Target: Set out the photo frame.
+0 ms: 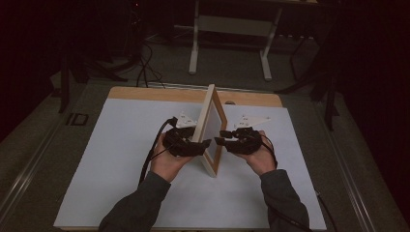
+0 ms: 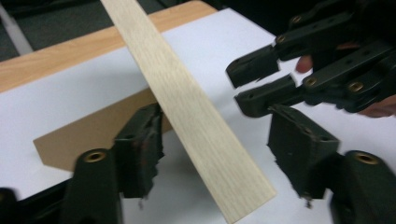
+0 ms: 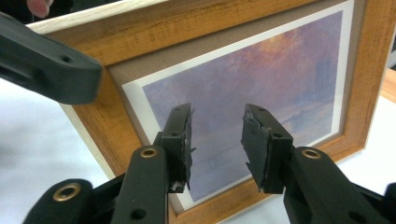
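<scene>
A wooden picture frame stands on edge near the middle of the tabletop, which is a flat white sheet with a strip of warm wood showing along its far side at twelve o'clock. In the high view the frame appears almost edge-on, a thin pale slat running from twelve o'clock down toward six, with the left gripper at its nine o'clock side and the right gripper at its three o'clock side. Both are black, jointed plastic, each topped by a grey three-cornered plate. The left gripper view adds what the high view cannot: the frame's pale, straight-grained side edge passes between the spread jaws, whose pads look worn and ragged, and a flat brown backing board with a cut corner lies behind it; whether either pad touches the wood cannot be told. The right gripper shows at two o'clock there, its jaws parted a little. The right gripper view gives the front of the frame: reddish-brown moulding with a lighter outer lip, a white mat, and a hazy purple and orange print. The right gripper stands spread before the print, holding nothing, and one jaw of the left gripper enters at ten o'clock.
</scene>
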Available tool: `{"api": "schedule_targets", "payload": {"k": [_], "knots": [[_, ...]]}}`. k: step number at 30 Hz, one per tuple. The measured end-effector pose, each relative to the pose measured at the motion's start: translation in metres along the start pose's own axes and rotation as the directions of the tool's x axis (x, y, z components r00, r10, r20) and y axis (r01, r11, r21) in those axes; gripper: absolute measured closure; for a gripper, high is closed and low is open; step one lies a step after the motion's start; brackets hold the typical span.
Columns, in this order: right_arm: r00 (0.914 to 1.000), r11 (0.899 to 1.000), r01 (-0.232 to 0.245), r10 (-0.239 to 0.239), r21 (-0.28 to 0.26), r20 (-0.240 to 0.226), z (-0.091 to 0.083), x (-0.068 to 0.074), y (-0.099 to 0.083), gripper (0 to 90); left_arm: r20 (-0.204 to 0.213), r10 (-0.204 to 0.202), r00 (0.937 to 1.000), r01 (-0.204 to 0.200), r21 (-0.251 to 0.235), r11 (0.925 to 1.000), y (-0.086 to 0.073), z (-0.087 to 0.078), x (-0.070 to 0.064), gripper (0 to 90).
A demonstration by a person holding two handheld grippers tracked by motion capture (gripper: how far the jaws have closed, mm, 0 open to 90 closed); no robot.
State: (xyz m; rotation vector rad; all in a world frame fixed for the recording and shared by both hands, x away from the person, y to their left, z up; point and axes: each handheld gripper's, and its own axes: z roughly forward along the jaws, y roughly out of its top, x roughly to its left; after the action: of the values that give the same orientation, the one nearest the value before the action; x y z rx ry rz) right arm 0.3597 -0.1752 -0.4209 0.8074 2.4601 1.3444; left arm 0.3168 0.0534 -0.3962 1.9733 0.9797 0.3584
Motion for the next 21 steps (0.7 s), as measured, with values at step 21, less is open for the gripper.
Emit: {"api": "schedule_targets", "payload": {"k": [21], "knots": [[0.9999,1.000,-0.006,0.006,-0.003,0.010,-0.0031,-0.0038,-0.0032,62.2,-0.061,-0.031,0.9977,0.033,0.031,0.9990,-0.0029,-0.0037,0.0099,58.5]]}}
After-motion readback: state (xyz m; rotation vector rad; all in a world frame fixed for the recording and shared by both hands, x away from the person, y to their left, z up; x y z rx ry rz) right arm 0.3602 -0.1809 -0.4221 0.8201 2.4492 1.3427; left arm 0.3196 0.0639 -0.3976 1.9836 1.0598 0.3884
